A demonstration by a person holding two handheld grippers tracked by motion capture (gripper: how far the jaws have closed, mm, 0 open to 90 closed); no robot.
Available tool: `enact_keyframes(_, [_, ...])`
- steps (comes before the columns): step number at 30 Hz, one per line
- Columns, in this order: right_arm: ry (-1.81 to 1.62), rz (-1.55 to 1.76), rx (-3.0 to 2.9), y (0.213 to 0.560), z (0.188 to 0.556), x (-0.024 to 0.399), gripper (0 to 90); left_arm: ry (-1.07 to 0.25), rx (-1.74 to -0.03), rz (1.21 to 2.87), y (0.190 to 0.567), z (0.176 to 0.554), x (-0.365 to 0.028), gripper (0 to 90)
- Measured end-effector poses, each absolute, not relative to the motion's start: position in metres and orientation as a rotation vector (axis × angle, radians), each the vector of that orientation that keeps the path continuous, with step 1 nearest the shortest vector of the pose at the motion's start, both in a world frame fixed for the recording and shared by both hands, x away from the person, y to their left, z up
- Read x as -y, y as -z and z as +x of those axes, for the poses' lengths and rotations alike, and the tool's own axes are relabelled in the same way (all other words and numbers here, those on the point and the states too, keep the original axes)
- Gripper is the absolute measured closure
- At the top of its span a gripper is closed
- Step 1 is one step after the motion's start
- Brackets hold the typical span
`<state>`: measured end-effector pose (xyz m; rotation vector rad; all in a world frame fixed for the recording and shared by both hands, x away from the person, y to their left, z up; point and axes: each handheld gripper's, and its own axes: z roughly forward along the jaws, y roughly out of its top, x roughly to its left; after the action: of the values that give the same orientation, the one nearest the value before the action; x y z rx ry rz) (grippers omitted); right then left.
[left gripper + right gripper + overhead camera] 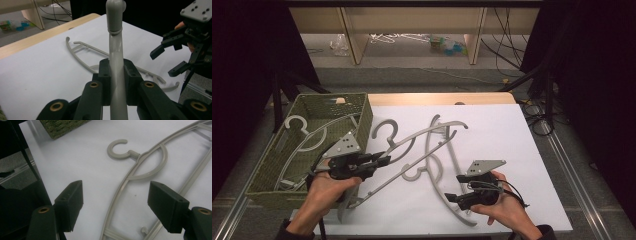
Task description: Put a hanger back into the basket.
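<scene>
White sheet (512,150) over a wooden table, dark curtains at both sides, shelving and loose cables behind. At the left edge, a green woven basket (362,117) with a grey hanger (304,135) inside. On the sheet, two more grey hangers crossing near the middle. Left gripper (384,161) beside the basket, clamped tight on the held hanger (115,62) just below its hook, pads pressing the stem from both sides, one shoulder end resting on the sheet near the front edge. Right gripper (453,189) near the front right, jaws spread wide and just now opening further, nothing pinched, poised above the curved arm of the flat-lying hanger (146,167), hook flat on the sheet just beyond.
</scene>
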<state>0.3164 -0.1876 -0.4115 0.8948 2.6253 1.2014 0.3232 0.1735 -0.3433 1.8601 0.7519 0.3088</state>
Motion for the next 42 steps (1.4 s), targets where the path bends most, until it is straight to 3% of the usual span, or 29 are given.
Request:
enact_keyframes(20, [-1.19, 0.927, -2.62, 0.42, 0.318, 0.189, 27.0, -0.395, -0.866, 1.725, 0.3, 0.332, -0.237, 78.8])
enact_keyframes(30, [-1.196, 0.93, -2.604, 0.42, 0.319, 0.19, 27.1, -0.515, -0.974, 1.687, 0.283, 0.356, -0.279, 78.7])
enact_keyframes(42, [-1.198, 0.95, -2.608, 0.419, 0.319, 0.191, 27.1, -0.574, -1.08, 1.671, 0.297, 0.38, -0.322, 78.7])
